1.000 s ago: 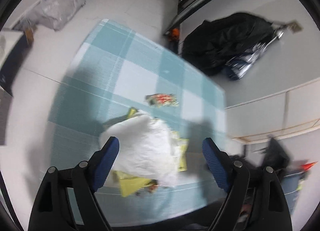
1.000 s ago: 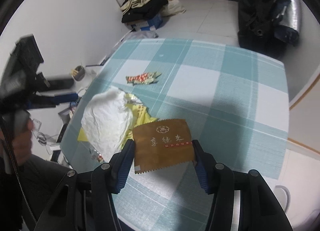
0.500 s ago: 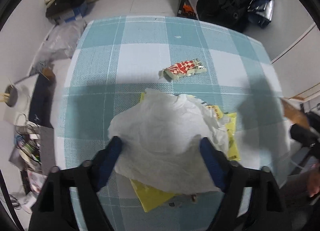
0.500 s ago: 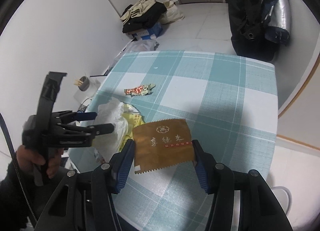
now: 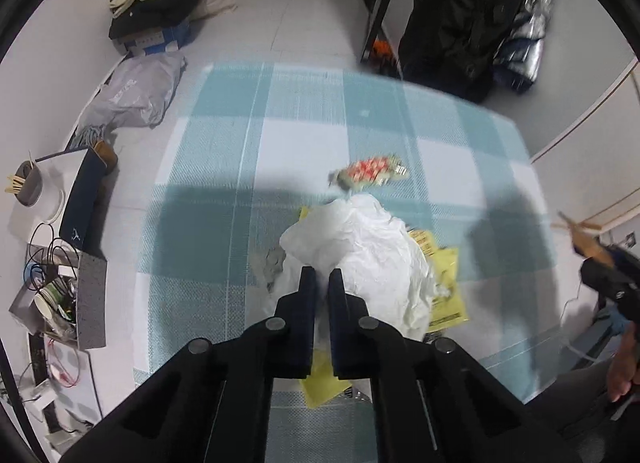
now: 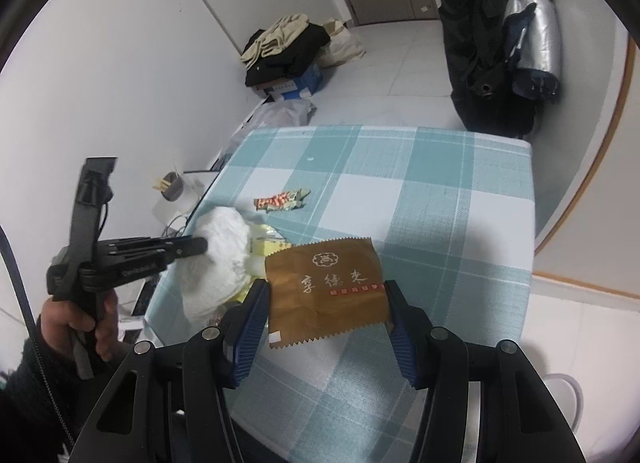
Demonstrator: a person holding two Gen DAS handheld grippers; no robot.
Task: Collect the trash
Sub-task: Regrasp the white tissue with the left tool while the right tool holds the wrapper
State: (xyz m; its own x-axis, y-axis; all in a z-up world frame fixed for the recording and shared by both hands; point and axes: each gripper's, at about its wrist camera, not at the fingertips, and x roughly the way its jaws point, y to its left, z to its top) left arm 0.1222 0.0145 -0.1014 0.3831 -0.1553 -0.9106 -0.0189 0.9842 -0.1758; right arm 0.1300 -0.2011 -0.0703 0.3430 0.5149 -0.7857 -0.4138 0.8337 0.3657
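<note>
A crumpled white plastic bag (image 5: 372, 247) lies on the teal checked tablecloth (image 5: 224, 191), over yellow wrappers (image 5: 444, 283). My left gripper (image 5: 322, 277) is shut on the near edge of the white bag; it also shows in the right wrist view (image 6: 200, 245) at the bag (image 6: 224, 259). A red-and-white snack wrapper (image 5: 368, 175) lies just beyond the bag. My right gripper (image 6: 326, 295) is shut on a brown paper wrapper (image 6: 328, 287) and holds it above the table's near right part.
Clothes piled on a box (image 5: 156, 19) and a grey plastic bag (image 5: 132, 91) lie on the floor to the left. A black coat (image 5: 464, 15) hangs beyond the table's far right corner. Boxes and cables (image 5: 60, 291) crowd the left side of the table.
My left gripper has come down over the white bag and closed from wide open to shut on its edge. My right gripper has kept the brown wrapper and lifted back a little.
</note>
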